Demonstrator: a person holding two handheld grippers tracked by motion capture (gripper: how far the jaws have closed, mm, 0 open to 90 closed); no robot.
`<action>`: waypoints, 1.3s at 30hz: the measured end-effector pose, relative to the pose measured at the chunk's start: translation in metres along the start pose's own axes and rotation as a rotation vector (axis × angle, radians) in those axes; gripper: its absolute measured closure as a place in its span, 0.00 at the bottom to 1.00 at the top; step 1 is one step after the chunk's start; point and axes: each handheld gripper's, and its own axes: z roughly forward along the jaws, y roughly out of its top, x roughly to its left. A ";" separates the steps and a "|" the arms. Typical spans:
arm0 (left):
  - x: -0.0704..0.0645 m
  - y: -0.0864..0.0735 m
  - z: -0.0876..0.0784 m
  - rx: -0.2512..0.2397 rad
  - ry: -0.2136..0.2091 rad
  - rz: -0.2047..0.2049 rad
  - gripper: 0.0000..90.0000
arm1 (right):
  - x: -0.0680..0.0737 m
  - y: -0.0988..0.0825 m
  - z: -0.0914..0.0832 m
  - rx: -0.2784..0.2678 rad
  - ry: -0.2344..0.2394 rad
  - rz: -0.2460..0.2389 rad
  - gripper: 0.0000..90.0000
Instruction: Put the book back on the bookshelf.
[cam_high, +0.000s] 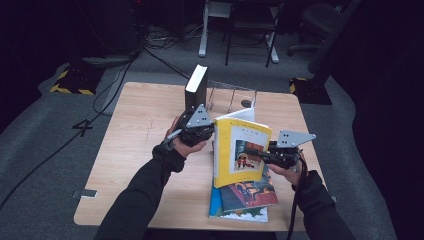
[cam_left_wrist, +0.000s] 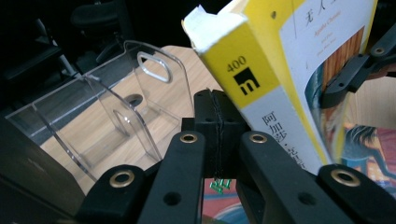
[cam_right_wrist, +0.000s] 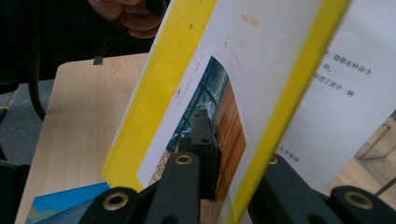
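A yellow paperback (cam_high: 230, 155) (cam_left_wrist: 261, 70) (cam_right_wrist: 187, 70) stands tilted above the wooden table (cam_high: 135, 150), with its front cover swung a little away from the pages. My right gripper (cam_high: 251, 151) (cam_right_wrist: 217, 140) is shut on that cover's free edge, one jaw on the picture side and the other behind it. My left gripper (cam_high: 210, 131) (cam_left_wrist: 217, 109) is shut with its pads pressed together and nothing between them. The book's spine rests against its right side. Below the yellow book lie two flat picture books (cam_high: 245, 200) (cam_right_wrist: 65, 200).
A clear acrylic book stand (cam_high: 232, 97) (cam_left_wrist: 116, 112) sits at the table's far middle, with a dark thick book (cam_high: 196, 85) upright at its left end. Chairs (cam_high: 320, 20) and cables stand on the floor beyond the table. Bare wood lies to the left.
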 end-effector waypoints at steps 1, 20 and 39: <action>-0.001 0.002 -0.001 -0.002 0.002 0.006 1.00 | 0.001 0.000 -0.001 -0.005 -0.011 -0.009 0.96; -0.032 -0.012 -0.026 -0.077 0.002 0.009 0.92 | 0.034 -0.011 -0.022 -0.066 -0.054 -0.135 0.98; -0.065 -0.051 -0.031 -0.012 -0.009 -0.030 0.83 | 0.047 -0.017 -0.029 -0.085 -0.067 -0.134 0.98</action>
